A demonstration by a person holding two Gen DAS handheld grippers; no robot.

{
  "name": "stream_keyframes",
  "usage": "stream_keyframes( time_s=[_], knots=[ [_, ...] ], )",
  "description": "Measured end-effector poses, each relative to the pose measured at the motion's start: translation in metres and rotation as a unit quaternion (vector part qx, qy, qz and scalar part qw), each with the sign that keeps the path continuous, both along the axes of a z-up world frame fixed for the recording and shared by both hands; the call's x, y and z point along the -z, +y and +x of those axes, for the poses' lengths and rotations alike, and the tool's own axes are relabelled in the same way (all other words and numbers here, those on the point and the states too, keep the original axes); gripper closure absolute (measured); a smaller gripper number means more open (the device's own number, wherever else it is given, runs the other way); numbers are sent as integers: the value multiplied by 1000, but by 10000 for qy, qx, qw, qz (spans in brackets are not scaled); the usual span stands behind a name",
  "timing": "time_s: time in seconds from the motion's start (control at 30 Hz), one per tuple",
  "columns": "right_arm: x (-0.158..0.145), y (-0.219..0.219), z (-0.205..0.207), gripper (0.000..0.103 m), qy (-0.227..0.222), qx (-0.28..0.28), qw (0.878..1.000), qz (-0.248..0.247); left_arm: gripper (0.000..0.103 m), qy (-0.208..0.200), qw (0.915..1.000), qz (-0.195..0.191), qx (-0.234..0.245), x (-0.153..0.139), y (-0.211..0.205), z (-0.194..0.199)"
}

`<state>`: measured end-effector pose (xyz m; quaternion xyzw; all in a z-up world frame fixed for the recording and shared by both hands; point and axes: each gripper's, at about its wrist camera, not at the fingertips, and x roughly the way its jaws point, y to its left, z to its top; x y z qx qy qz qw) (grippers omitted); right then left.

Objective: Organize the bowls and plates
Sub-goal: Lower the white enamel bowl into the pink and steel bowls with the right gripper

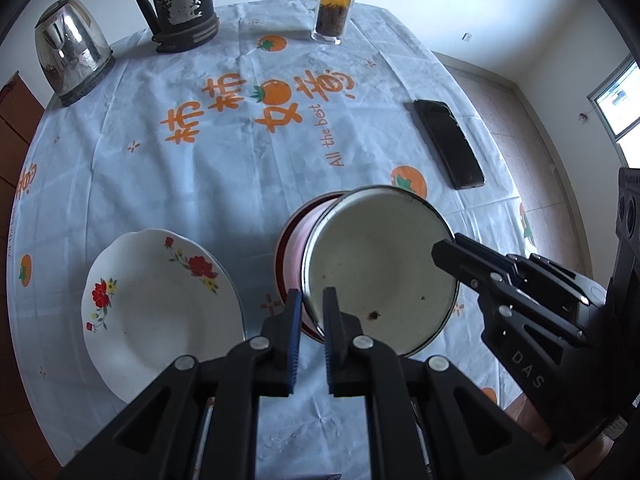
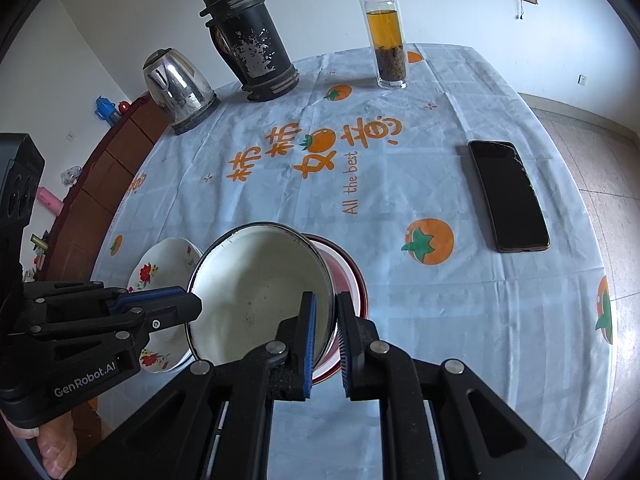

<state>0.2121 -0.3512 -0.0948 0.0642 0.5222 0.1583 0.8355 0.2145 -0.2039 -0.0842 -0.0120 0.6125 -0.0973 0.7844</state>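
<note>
1. At the far left of the table stands a steel kettle point(image 1: 72, 56), and just to its right a tall black jug point(image 1: 178, 4) with flaking paint.
2. Nearer the front on the left lies a white plate point(image 1: 160, 312) with red flowers, flat on the tablecloth point(image 1: 208, 168), which carries orange fruit and orange lettering.
3. The left gripper point(image 1: 311, 308) has one blue-padded finger on either side of the left edge of the white enamel bowl point(image 1: 376, 264); the wall of the bowl sits between the pads and the claw grips it there. In the right wrist view the same gripper point(image 2: 192, 300) reaches in from the left and meets the bowl's rim.
4. The white enamel bowl is tilted, its opening turned toward the cameras, with dark specks on its inner floor. It leans in or against a red bowl point(image 1: 292, 240) that sits on the cloth behind and beneath it, just right of the flowered plate.
5. The right gripper point(image 2: 326, 308) clamps the opposite, right edge of the enamel bowl point(image 2: 260, 292), one finger inside the rim and one outside, next to the red bowl point(image 2: 352, 276). So both claws hold the same bowl at once.
6. Farther back, right of the jug, stands a glass bottle point(image 1: 338, 4) of amber tea with leaves settled at the bottom.
7. At the right, well apart from the bowls, a dark phone point(image 2: 510, 196) lies face up on the cloth.
</note>
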Motion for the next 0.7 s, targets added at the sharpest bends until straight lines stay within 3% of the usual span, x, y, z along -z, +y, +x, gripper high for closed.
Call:
stream_keyframes(
  time_s=[0.7],
  knots=[
    [7, -1, 2, 91, 97, 24, 9999, -46, 96, 270, 9995, -165, -71, 15, 4, 5]
  ],
)
